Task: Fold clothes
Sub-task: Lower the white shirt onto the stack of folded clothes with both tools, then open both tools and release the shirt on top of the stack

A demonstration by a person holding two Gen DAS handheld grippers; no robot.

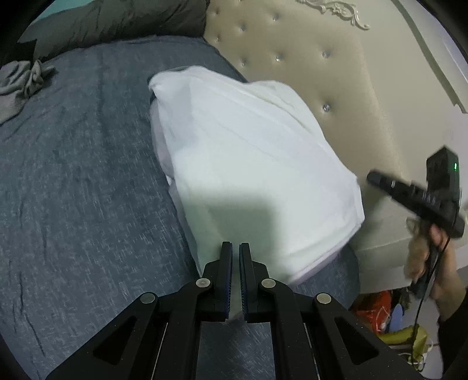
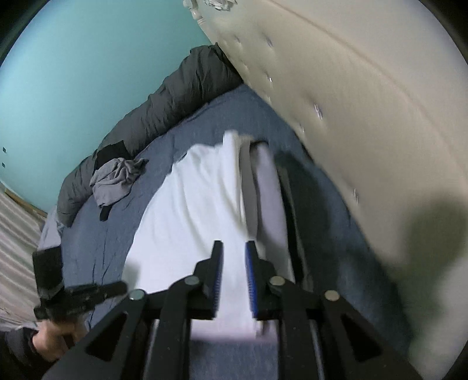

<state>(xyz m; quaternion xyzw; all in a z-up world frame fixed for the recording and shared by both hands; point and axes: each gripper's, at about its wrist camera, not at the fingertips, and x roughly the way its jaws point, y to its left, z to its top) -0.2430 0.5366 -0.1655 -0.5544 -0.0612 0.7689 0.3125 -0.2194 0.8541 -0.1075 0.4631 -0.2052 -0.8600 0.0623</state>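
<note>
A crumpled grey garment (image 1: pixel 22 83) lies near the far left edge of the bed (image 1: pixel 82 175), just beside a dark rolled duvet (image 1: pixel 122 23) along that far edge. The folded white garment (image 1: pixel 248 163) rests on the blue-grey sheet close to the bed's headboard edge, against the tufted cream headboard (image 1: pixel 336 87). The left claw (image 1: pixel 235 248) hovers at the garment's near edge, its jaws nearly together with only a thin gap and nothing between them. The right claw (image 2: pixel 234 245) hangs over the white garment, jaws parted, empty.
</note>
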